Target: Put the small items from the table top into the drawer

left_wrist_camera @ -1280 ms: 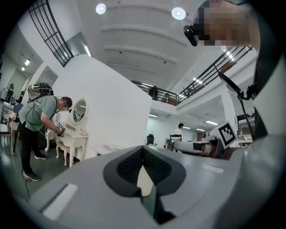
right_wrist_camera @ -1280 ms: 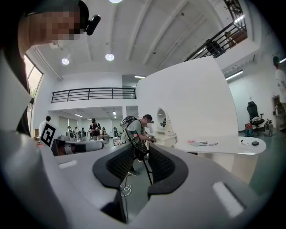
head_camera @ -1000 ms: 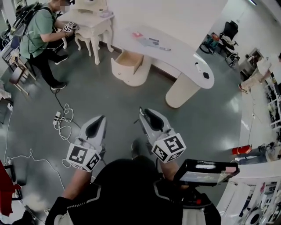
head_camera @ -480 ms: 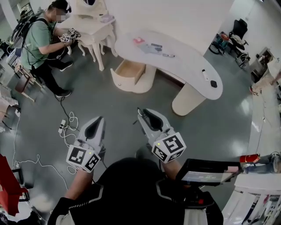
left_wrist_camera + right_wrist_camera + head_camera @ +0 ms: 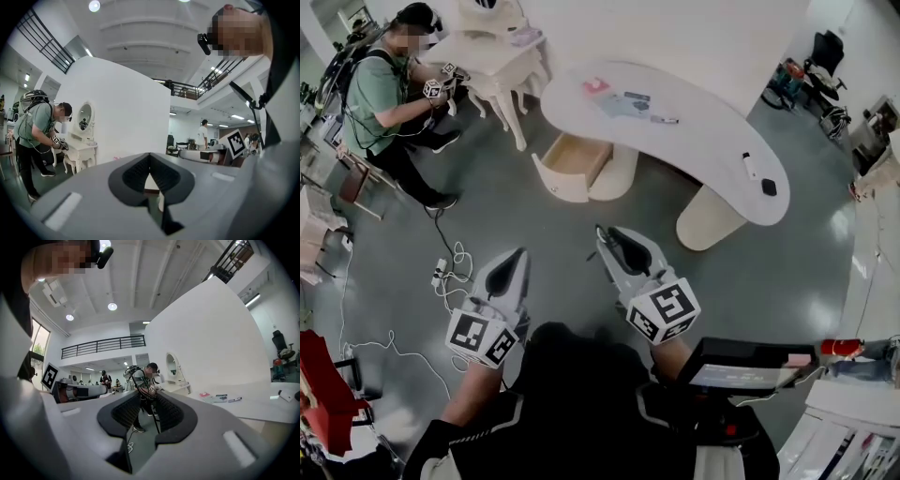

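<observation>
Head view: left tongs (image 5: 514, 255) shut, right tongs (image 5: 606, 236) half-open, both empty; open floor (image 5: 581, 220) ahead to worktop (image 5: 703, 141); drawer (image 5: 572, 164) juts toward them.

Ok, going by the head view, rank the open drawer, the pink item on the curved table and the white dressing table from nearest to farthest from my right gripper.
1. Open drawer, ahead of the right gripper, slightly left.
2. Pink item, on the table top beyond the drawer.
3. White dressing table, far left, beside another person.
</observation>
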`<state>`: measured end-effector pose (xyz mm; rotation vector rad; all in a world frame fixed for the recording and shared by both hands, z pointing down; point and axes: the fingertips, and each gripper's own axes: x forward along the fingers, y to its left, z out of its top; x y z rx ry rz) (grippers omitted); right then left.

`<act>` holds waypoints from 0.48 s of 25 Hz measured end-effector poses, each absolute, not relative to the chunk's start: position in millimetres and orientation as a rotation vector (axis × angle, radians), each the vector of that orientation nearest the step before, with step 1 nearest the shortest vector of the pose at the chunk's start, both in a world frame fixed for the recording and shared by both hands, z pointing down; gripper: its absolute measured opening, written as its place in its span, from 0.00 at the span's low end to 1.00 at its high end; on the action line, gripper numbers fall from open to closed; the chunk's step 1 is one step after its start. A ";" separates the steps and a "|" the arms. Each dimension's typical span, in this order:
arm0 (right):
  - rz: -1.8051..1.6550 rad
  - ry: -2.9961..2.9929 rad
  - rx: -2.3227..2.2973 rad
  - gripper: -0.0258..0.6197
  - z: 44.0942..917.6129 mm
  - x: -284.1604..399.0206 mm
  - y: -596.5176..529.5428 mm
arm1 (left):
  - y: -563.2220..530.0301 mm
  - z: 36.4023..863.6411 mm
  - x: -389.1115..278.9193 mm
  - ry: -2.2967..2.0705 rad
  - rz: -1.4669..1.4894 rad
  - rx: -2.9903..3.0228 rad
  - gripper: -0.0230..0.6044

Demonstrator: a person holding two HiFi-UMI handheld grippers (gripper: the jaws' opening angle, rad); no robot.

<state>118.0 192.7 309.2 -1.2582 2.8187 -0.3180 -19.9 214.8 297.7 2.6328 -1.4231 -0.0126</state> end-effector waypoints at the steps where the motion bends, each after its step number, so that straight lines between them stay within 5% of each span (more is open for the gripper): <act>1: -0.328 2.816 -1.257 0.20 311.0 116.8 187.2 | 209.9 298.9 -20.2 -1.423 0.001 2.638 0.04; 12: -0.367 2.800 -1.327 0.20 319.0 80.4 124.0 | 137.1 307.8 -54.4 -1.355 -0.007 2.666 0.04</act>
